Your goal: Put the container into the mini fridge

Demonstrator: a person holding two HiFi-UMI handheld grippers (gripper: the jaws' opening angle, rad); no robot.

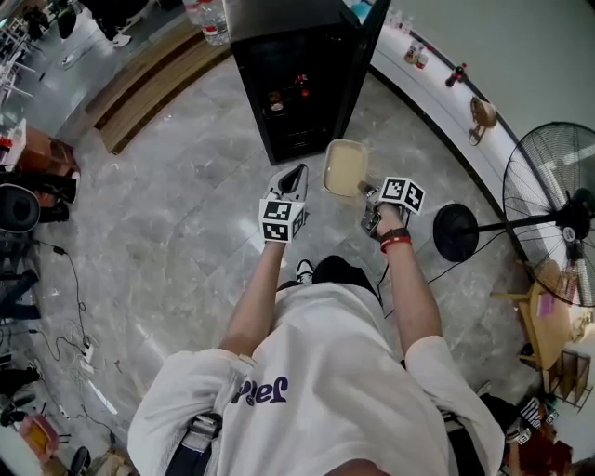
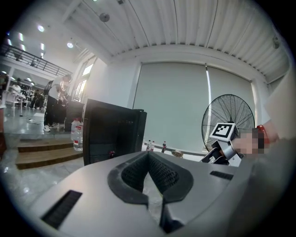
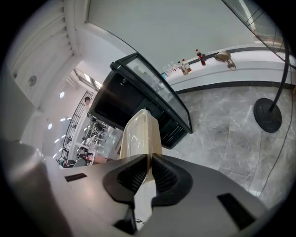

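Note:
A beige, lidded plastic container (image 1: 344, 167) hangs in front of the black mini fridge (image 1: 297, 74), whose door (image 1: 364, 56) stands open to the right. My right gripper (image 1: 368, 191) is shut on the container's near rim. In the right gripper view the container (image 3: 141, 132) stands on edge between the pads, pointing at the fridge (image 3: 134, 99). My left gripper (image 1: 292, 178) hovers just left of the container, shut and empty. The left gripper view shows its jaws (image 2: 149, 155) meeting at the tips, with the fridge (image 2: 111, 132) ahead.
A standing fan (image 1: 558, 209) with a round black base (image 1: 456, 232) is at the right. A curved white ledge (image 1: 437, 70) with small bottles runs behind the fridge. Wooden steps (image 1: 149, 79) and water bottles (image 1: 212, 20) lie at the left. Cables (image 1: 74, 325) trail on the floor.

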